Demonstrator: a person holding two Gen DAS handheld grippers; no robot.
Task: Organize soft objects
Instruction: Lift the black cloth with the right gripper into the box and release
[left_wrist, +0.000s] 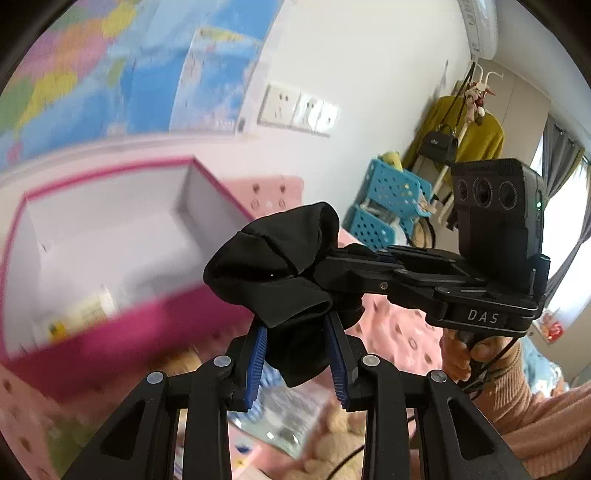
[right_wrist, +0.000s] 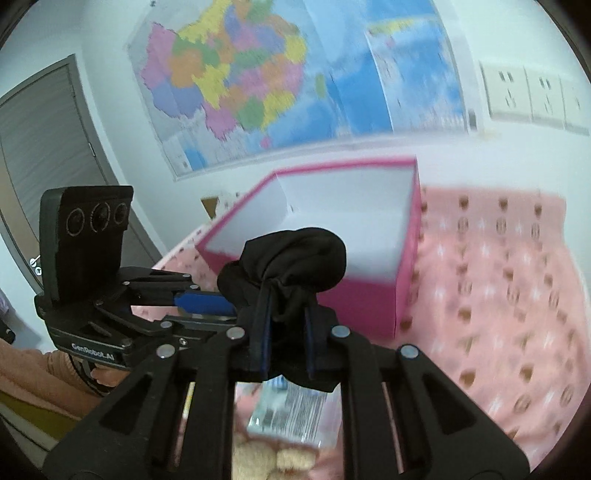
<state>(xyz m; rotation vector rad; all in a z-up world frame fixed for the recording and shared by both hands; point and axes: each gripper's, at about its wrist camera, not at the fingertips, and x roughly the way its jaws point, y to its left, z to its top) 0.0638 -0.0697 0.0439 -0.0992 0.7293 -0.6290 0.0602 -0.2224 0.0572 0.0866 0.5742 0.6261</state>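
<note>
In the lower middle of the left wrist view, the left gripper (left_wrist: 299, 354) pinches a bunched black cloth (left_wrist: 273, 266) between its blue pads. The right gripper (left_wrist: 332, 264) reaches in from the right of that frame and clamps the same cloth, held aloft between both. Below it lie a clear packet (right_wrist: 291, 413) and a tan plush toy (right_wrist: 273, 458). Beyond, an open pink box (right_wrist: 369, 306) with white inside sits on the pink patterned bedspread (right_wrist: 498, 295). A map (right_wrist: 236, 70) hangs on the far wall.

Pink box (left_wrist: 110, 321) blurred, plush toy (right_wrist: 273, 459) half hidden
</note>
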